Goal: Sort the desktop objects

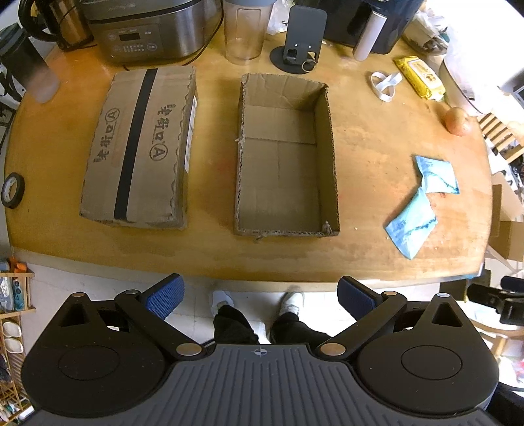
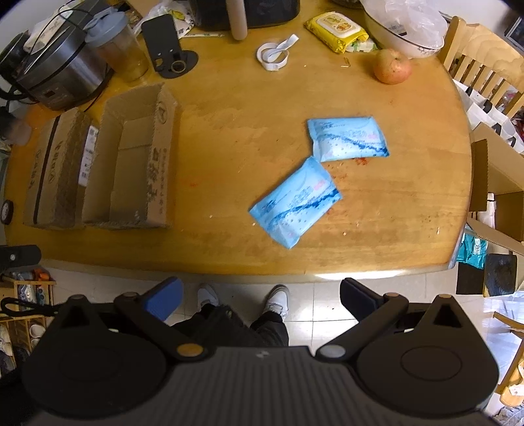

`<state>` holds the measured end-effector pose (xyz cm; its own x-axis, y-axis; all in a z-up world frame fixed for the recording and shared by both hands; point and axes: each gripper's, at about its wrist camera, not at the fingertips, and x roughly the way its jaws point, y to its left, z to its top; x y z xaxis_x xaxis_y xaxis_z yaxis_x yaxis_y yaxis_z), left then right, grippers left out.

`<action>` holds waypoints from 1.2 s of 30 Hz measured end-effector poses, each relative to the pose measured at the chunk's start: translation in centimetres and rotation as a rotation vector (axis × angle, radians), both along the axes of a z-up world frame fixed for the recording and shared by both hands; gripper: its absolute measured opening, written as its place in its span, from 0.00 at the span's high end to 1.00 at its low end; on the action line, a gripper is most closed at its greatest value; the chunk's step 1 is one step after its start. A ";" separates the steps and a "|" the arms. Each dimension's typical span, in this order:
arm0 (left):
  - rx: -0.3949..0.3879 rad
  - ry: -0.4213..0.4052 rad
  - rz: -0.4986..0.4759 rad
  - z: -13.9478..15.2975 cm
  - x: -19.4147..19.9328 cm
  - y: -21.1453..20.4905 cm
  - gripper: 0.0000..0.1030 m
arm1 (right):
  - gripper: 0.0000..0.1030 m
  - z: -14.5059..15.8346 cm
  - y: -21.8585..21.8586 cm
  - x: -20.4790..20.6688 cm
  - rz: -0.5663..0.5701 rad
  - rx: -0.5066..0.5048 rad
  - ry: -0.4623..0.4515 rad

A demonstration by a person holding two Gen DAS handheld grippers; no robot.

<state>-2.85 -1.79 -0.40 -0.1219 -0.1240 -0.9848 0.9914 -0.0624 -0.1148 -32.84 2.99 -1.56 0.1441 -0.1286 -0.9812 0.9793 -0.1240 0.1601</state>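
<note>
An open, empty cardboard box (image 1: pixel 322 157) (image 2: pixel 160 157) sits mid-table, with an upturned cardboard lid (image 1: pixel 137 147) (image 2: pixel 54 170) to its left. Two light-blue packets lie right of the box, the nearer one (image 1: pixel 409 226) (image 2: pixel 294 203) touching the farther one (image 1: pixel 437 175) (image 2: pixel 348 139) at a corner. My left gripper (image 1: pixel 260 296) hovers open off the table's front edge, facing the box. My right gripper (image 2: pixel 260 296) hovers open off the same edge, facing the nearer packet. Neither holds anything.
On the wooden table (image 1: pixel 213 249) (image 2: pixel 229 255): an apple (image 1: pixel 458 121) (image 2: pixel 392 67), yellow wipes pack (image 1: pixel 421 77) (image 2: pixel 337 29), white strap (image 1: pixel 384 85) (image 2: pixel 275 54), black stand (image 1: pixel 299 42) (image 2: pixel 167 49), clear cup (image 1: pixel 245 31), rice cooker (image 1: pixel 147 29) (image 2: pixel 52 72), tape roll (image 1: pixel 13 190). A person's legs and white shoes (image 1: pixel 291 303) stand below.
</note>
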 end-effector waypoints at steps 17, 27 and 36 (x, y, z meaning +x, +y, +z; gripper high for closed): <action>0.028 -0.012 -0.012 -1.9 0.9 -2.3 0.00 | 0.00 -1.6 -2.9 1.1 0.008 -0.010 -0.028; 0.033 -0.012 -0.058 -2.4 0.3 -1.5 0.00 | 0.00 -2.4 -3.7 1.1 -0.039 0.008 -0.032; 0.037 -0.007 -0.026 -2.7 -2.3 -1.5 0.00 | 0.00 -3.4 -3.7 -1.8 -0.016 0.021 -0.033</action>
